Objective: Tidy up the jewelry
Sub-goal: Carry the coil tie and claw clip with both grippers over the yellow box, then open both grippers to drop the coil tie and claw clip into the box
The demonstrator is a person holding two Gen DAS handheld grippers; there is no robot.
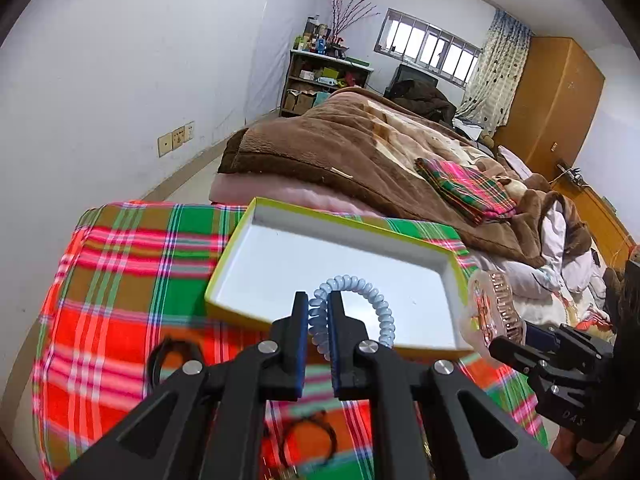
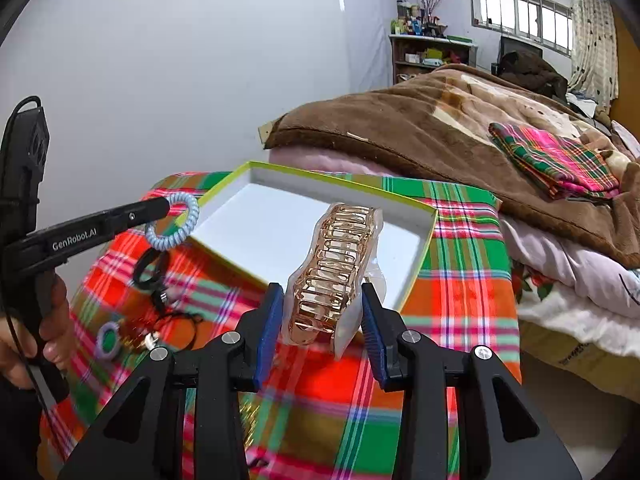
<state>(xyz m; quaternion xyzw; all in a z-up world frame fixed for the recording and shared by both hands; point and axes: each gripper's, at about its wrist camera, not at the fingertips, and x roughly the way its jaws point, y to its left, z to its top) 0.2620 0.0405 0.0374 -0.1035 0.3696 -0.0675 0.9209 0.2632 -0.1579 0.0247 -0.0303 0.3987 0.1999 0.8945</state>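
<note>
1. The box (image 1: 280,256), white inside with a yellow-green rim, sits open on the plaid-covered table (image 1: 120,280); nothing lies in it.
2. The left tool (image 1: 318,312) is clenched on a blue coil tie (image 1: 372,300), held over the box's near edge.
3. The right tool (image 2: 322,312) grips a rose-gold hair claw (image 2: 332,272) in clear wrapping, above the box's near right corner.
4. Only the right view shows the black rings (image 2: 150,270), a lilac ring (image 2: 107,340) and cords left of the box; the small pieces there are blurred.
5. The left view cuts the claw partly off at the right.
</note>
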